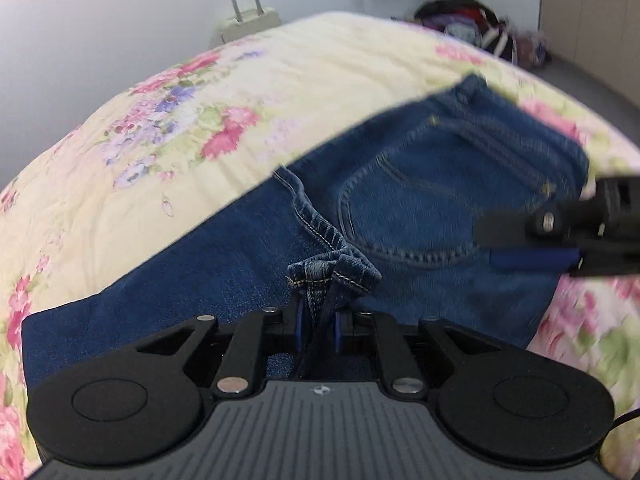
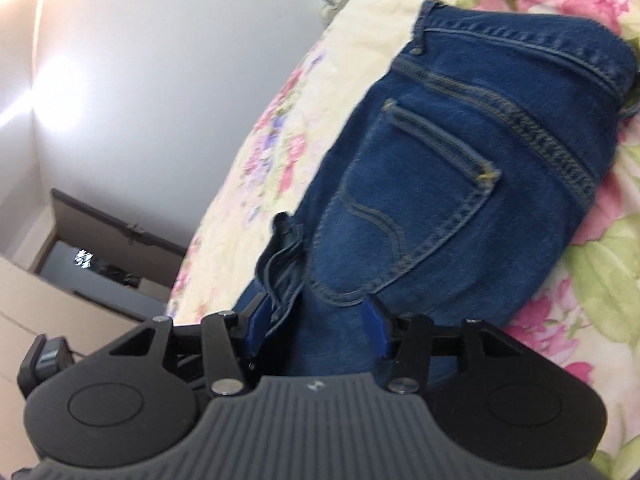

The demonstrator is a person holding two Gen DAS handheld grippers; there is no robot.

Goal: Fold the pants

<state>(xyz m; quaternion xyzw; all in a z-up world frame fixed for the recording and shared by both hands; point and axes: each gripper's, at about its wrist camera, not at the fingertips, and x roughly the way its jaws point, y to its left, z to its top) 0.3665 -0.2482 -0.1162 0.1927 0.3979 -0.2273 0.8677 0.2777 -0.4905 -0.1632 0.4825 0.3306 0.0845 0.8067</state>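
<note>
Denim jeans [image 1: 420,184] are lying folded on a flowered quilt [image 1: 168,128] that is covering the bed, back pocket [image 2: 404,216] facing up. Left gripper [image 1: 318,320] is pinching a bunched hem [image 1: 334,274] of the jeans between its blue pads, jaws pressed nearly together on the cloth. Right gripper [image 2: 320,320] is hovering at the near edge of the folded jeans with its jaws spread, pads either side of the denim without squeezing it. A pale suitcase [image 1: 248,16] is standing beyond the bed.

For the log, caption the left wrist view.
Left gripper clamps the jeans' hem over the folded jeans on a floral quilt.
</note>
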